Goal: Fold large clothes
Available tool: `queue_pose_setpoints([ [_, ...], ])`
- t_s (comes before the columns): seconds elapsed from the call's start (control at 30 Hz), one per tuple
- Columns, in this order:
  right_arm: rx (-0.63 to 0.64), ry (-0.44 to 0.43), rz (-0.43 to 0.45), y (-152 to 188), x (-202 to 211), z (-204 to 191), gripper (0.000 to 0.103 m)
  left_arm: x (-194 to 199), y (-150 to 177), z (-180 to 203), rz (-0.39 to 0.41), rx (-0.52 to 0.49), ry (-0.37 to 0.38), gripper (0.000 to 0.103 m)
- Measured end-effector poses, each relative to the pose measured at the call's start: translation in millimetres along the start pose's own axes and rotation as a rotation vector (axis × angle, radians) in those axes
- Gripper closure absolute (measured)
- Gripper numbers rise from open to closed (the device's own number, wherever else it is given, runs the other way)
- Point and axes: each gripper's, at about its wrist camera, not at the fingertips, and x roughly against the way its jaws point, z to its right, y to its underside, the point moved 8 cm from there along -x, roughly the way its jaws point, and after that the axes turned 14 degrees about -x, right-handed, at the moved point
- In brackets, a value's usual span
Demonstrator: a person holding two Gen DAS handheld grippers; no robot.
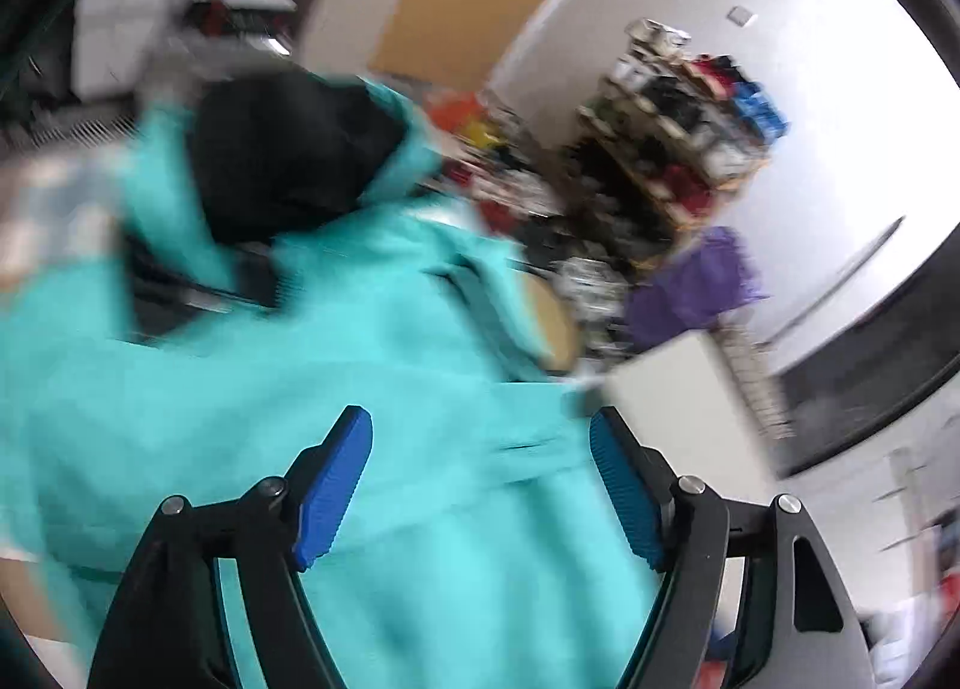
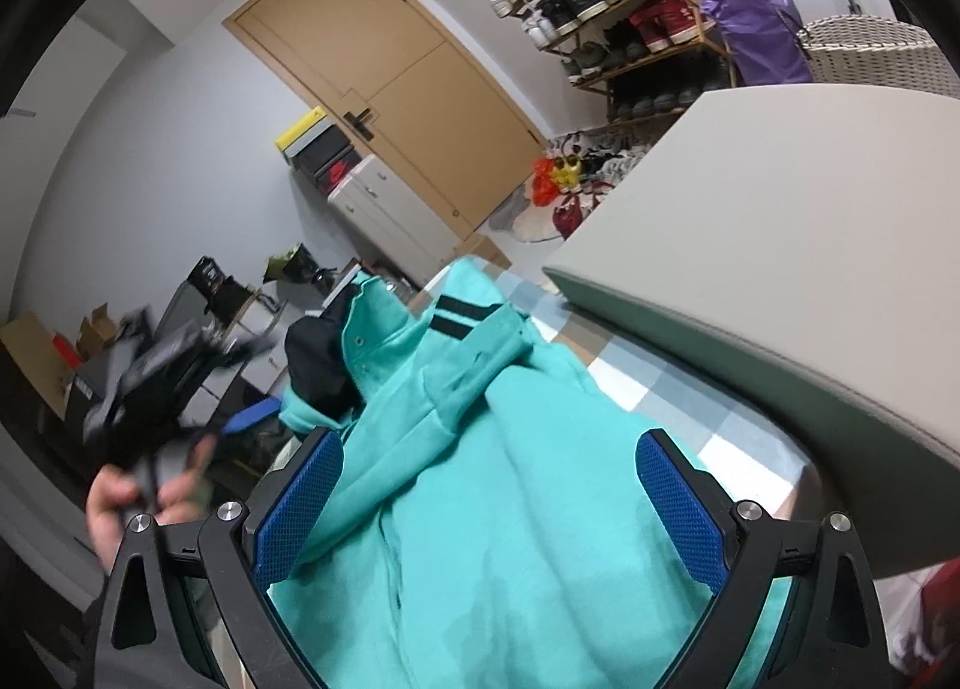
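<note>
While both claws stand released, the turquoise knit polo shirt with black-striped collar [image 2: 480, 479] lies spread on the checked counter [image 2: 648, 377].
Left claw [image 1: 480, 485] and right claw [image 2: 489, 503] hover over the cloth, likely choosing the next fold grip.

Grey board [image 2: 780, 245] crowds shirt's [image 2: 480, 479] right side.

We find no legible text, label, brand, number or sign in either wrist view. The left view is motion-blurred throughout. In the right view, the stacked boxes [image 2: 316, 149] by the door and the cartons [image 2: 90, 332] at left show no readable print.
</note>
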Motion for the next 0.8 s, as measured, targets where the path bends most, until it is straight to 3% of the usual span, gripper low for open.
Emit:
queue_pose_setpoints([
  [0.03,0.004,0.001,-0.008,2,-1,-1,0.004,17,5,-29,-0.005,-0.005,-0.108,0.032],
  [0.13,0.012,0.003,-0.028,7,-5,-4,0.004,45,20,-102,-0.007,0.086,-0.273,0.032],
  [0.27,0.027,0.012,-0.04,13,-8,-8,0.004,55,49,-160,-0.025,0.208,-0.319,0.032],
  [0.37,0.053,0.02,-0.039,17,-9,-12,0.004,37,67,-167,-0.072,0.248,-0.278,0.032],
  [0.5,0.076,0.035,-0.04,18,-12,-13,0.004,15,77,-158,-0.11,0.158,-0.346,0.032],
  [0.63,0.094,0.048,-0.063,23,-18,-13,0.004,0,83,-157,-0.134,0.142,-0.35,0.032],
  [0.73,0.122,0.048,-0.081,27,-23,-17,0.004,-7,94,-166,-0.201,0.113,-0.404,0.032],
  [0.8,0.158,0.04,-0.099,32,-27,-25,0.004,-14,98,-162,-0.264,0.021,-0.476,0.032],
])
